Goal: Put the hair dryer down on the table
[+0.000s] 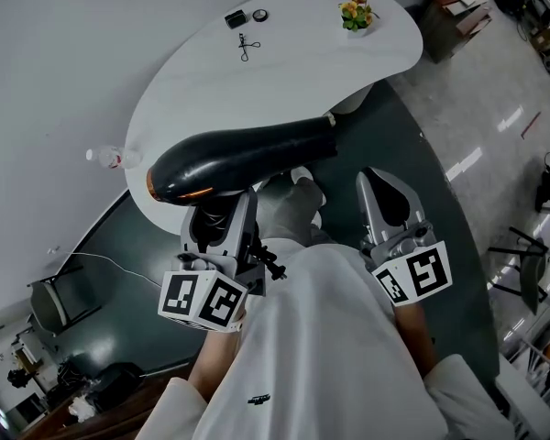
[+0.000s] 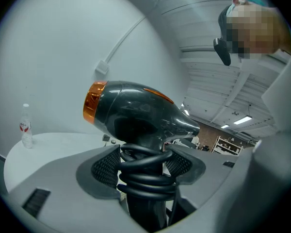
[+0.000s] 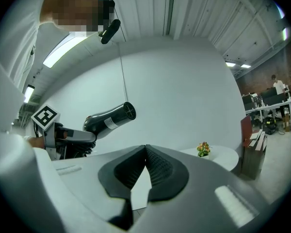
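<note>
White top [image 1: 330, 356] fills six o'clock of the head view, with a tiny dark logo [image 1: 258, 399] low on it and white sleeves [image 1: 170, 409] out at seven and five. Left gripper [image 1: 215, 216]: pale grey shell, small black fittings on its side. At eight o'clock, the left marker cube [image 1: 202, 301], bold black squares on white. Right gripper [image 1: 385, 186], four o'clock: smooth grey and tapering, the right marker cube [image 1: 414, 275] patterned likewise. Up close, black mesh-textured pads [image 2: 105, 166] sit in rounded grey jaws. By the head, a black oblong device [image 3: 109, 31], a thin cable [image 3: 121, 72] below it.
</note>
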Demonstrator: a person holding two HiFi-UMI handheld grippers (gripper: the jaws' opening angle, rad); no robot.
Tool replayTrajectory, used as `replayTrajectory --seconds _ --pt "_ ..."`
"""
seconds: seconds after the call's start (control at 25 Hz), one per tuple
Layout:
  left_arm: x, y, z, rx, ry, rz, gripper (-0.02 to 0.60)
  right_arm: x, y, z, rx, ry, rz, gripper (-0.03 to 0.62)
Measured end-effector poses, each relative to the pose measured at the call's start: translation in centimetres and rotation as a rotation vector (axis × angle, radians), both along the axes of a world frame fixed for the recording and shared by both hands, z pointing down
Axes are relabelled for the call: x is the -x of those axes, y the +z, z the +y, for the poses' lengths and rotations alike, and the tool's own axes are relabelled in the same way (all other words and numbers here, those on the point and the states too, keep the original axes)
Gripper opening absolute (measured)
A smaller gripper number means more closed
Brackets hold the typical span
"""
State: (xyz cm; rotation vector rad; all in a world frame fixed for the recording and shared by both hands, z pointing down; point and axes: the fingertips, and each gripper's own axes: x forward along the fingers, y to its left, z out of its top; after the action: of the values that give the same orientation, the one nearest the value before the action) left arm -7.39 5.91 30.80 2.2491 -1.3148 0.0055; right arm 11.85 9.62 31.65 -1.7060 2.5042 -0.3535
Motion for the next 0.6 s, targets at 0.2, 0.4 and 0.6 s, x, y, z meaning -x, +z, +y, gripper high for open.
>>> replayTrajectory --seconds 0.2,0.4,0.6 --pt "-0.4 0.7 -1.5 0.027 0.009 -0.004 0.291 0.2 0.0 -1.4 0.011 -0.007 -0.003 0.011" --pt "-1.9 1.7 -4.0 0.026 0.023 0.0 0.29 -0.8 0.1 -3.9 0.003 0.001 0.007 0.011" --pt "-3.0 1.8 -7.2 0.02 0.037 -0.003 0.291 -1.7 -1.6 -7.0 -0.033 0.016 0.028 0.011"
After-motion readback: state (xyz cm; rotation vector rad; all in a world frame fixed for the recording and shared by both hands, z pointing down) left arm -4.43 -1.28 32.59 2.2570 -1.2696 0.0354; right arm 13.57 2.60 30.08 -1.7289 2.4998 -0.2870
